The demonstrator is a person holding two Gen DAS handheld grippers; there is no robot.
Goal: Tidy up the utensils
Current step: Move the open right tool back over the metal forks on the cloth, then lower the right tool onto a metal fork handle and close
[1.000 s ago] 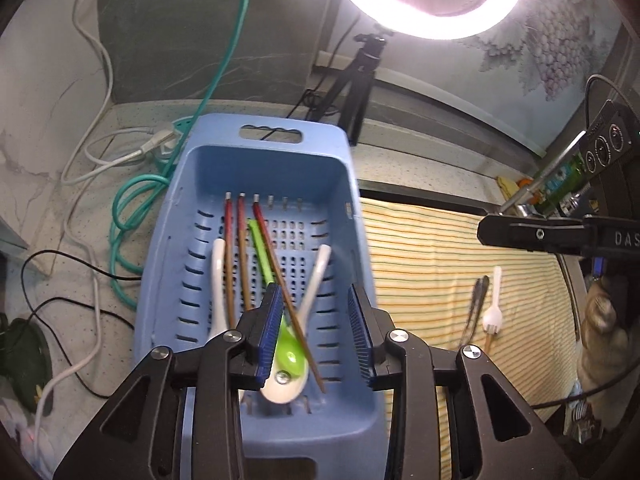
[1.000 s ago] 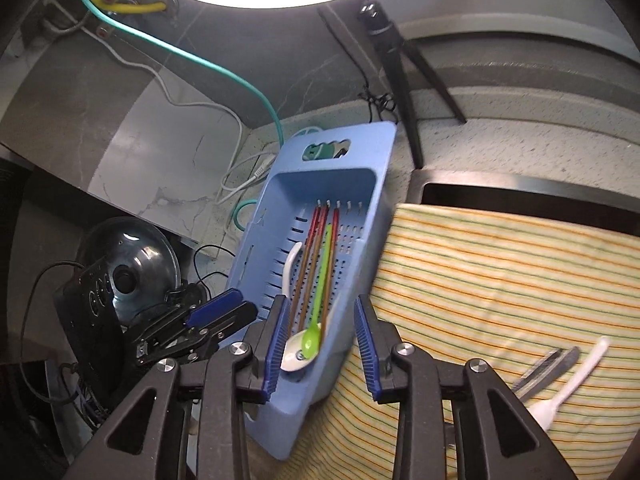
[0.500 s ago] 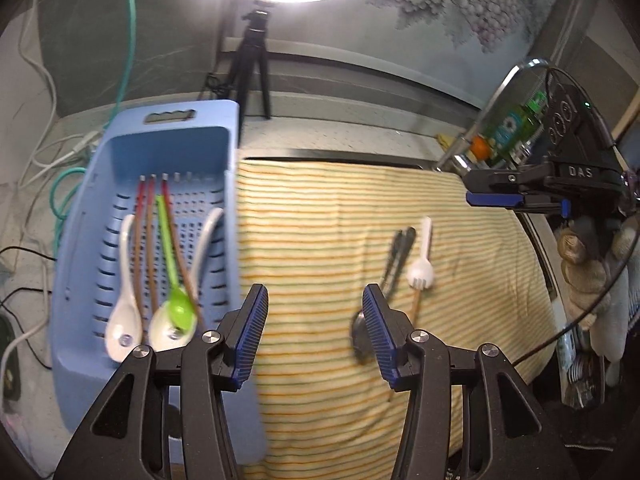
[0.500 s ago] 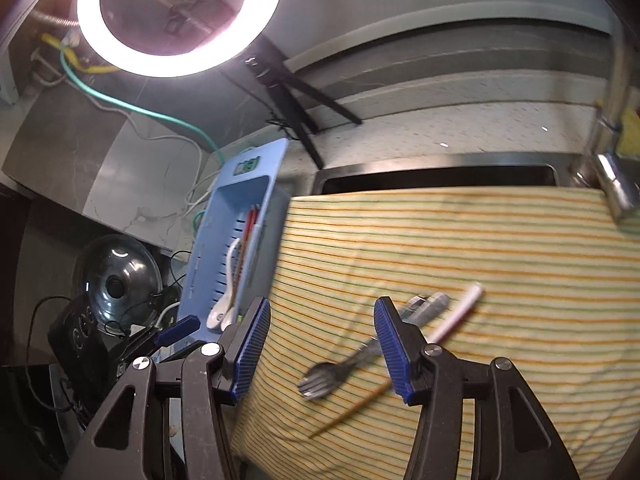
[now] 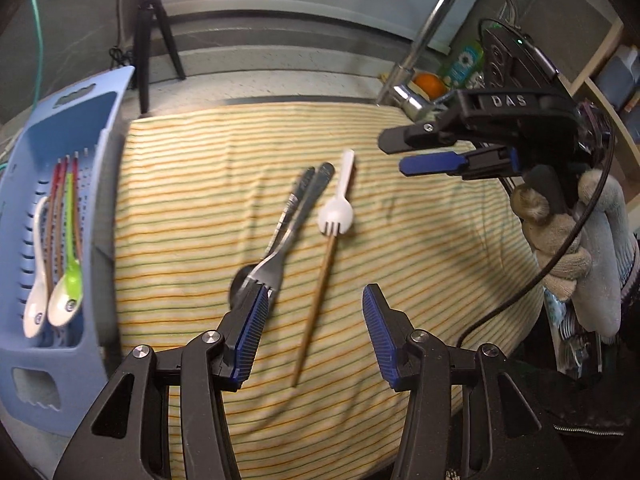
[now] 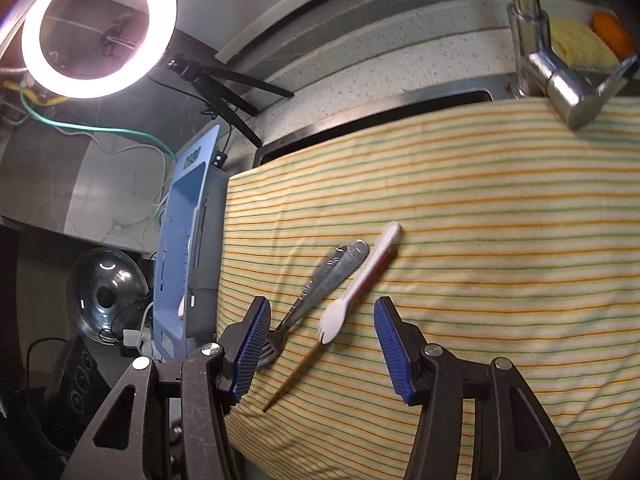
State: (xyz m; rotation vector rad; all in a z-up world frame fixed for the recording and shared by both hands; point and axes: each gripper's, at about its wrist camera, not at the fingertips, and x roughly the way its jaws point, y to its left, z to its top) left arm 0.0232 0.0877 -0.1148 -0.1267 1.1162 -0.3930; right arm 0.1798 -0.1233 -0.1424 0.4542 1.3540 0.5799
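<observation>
My right gripper [image 6: 322,330] hangs over the striped cloth [image 6: 480,208], its jaws apart and holding nothing. Below them lie a white spork [image 6: 360,284], a metal fork [image 6: 316,292] and a wooden chopstick [image 6: 292,376]. The blue basket [image 6: 176,240] sits at the cloth's left edge, the ring light [image 6: 98,28] behind it.

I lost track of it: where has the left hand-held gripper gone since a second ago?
Yes, it moved: the left hand-held gripper left the blue basket and now hangs over the striped cloth, jaws open, the basket at the view's left edge.
</observation>
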